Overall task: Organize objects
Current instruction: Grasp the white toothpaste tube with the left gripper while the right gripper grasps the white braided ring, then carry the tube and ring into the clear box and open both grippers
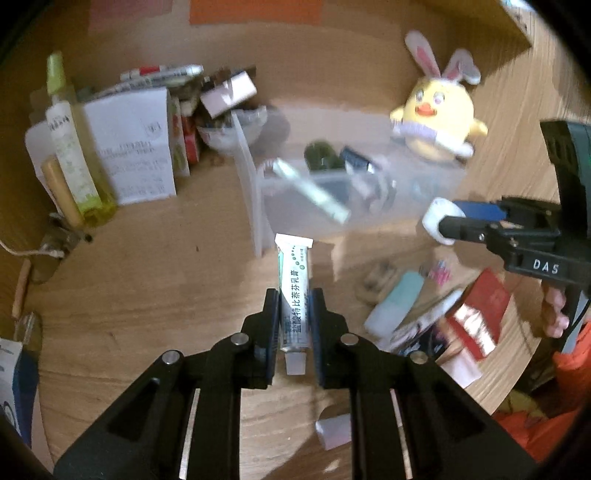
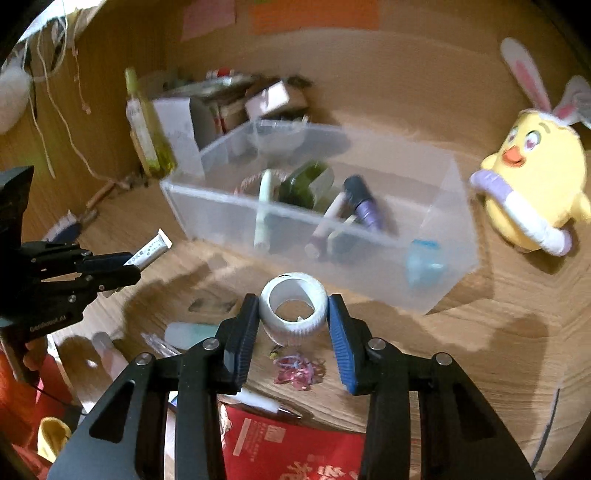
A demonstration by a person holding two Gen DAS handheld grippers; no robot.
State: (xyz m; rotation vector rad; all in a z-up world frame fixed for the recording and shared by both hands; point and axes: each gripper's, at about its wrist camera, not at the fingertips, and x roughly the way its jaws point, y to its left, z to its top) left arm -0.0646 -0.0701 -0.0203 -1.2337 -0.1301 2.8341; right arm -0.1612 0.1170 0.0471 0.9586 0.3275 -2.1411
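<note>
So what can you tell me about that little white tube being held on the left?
The tube is a small, slim ointment-style tube, white with a pale green stripe, dots and dark printed characters along its length. One end is a flat crimped seal, the other a white screw cap. It looks like soft plastic or foil. The left hand-held gripper clamps it by its lower half, crimped end pointing away, lifted clear of the wooden table, just short of the clear plastic bin.

A yellow plush chick with rabbit ears sits on the desk; orange paper on the wall behind.
</note>
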